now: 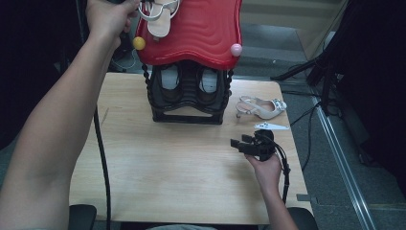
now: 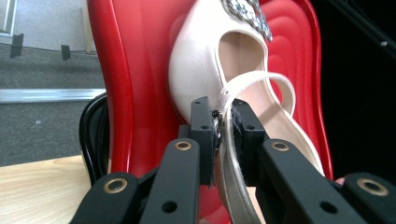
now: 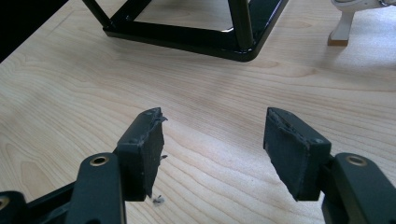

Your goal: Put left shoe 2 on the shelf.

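A cream slingback shoe (image 2: 198, 70) with a jewelled trim lies on the red top shelf (image 2: 135, 70) of a black rack (image 1: 187, 115). My left gripper (image 2: 223, 119) is shut on the shoe's thin heel strap (image 2: 252, 79). In the high view the same shoe (image 1: 159, 19) sits at the shelf's left end, just beside the left hand (image 1: 107, 17). Its matching shoe (image 1: 262, 108) stands on the table to the right of the rack. My right gripper (image 1: 246, 143) hovers low over the table in front of that shoe, open and holding nothing (image 3: 212, 149).
A pair of dark shoes (image 1: 186, 84) fills the rack's lower shelf. Yellow (image 1: 139, 43) and pink (image 1: 236, 49) knobs mark the red shelf's front corners. A white slip (image 1: 271, 126) lies by the table's right edge. The rack's black base bar (image 3: 187, 37) is ahead of the right gripper.
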The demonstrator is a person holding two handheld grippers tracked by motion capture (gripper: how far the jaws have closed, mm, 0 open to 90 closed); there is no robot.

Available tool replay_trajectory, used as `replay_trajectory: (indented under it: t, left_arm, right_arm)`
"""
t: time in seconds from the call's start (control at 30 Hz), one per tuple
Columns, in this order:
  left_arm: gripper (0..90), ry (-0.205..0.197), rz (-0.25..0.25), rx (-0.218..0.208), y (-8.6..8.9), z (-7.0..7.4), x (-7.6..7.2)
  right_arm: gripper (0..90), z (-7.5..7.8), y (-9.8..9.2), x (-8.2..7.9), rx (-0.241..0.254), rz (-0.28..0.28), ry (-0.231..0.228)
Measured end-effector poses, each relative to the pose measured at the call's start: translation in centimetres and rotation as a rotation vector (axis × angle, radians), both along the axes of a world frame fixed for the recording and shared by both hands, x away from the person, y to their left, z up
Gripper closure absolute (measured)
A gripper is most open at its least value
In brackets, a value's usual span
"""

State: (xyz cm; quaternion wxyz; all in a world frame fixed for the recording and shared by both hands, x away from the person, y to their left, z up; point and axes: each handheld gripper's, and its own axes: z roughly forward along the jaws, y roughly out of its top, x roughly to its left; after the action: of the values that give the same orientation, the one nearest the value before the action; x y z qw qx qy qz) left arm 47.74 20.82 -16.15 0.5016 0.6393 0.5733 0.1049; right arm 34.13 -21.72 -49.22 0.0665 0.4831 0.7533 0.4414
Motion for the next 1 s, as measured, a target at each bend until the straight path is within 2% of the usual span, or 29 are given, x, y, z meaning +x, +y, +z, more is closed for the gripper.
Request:
replay_trajectory:
  t: [0.13,0.33,0.5,0.57,0.67,0.77,0.93,1.0]
  left_arm:
    - [81.6,0.02,-0.01,0.035,-0.1,-0.9,-0.3]
    - [79.7,0.03,-0.031,0.063,-0.4,-1.7,-1.1]
    - [71.7,0.039,-0.058,0.103,-1.0,-1.7,-1.7]
    - [67.9,0.036,-0.053,0.125,-1.1,-1.6,-1.8]
    - [61.3,0.044,-0.061,0.134,-1.1,-1.4,-1.8]
    - [55.5,0.038,-0.064,0.129,-0.9,-0.9,-1.9]
    - [50.8,0.028,-0.066,0.15,-0.4,0.1,-2.1]
    - [49.6,0.026,-0.068,0.14,0.0,0.3,-2.2]
  right_arm:
    - [38.8,0.0,0.0,-0.1,-0.006,-0.002,-0.003]
    - [38.8,0.0,0.1,-0.1,-0.013,-0.003,-0.003]
    - [38.8,0.0,0.1,0.0,-0.011,-0.004,-0.005]
    - [38.8,0.0,0.1,0.0,-0.008,-0.005,-0.006]
    - [38.8,0.1,0.0,0.0,-0.008,-0.006,-0.008]
    - [38.8,0.1,-0.1,0.0,-0.007,-0.009,-0.008]
    - [38.8,0.1,-0.1,0.0,-0.007,-0.01,-0.008]
    - [38.9,0.1,-0.1,0.0,-0.007,-0.01,-0.009]
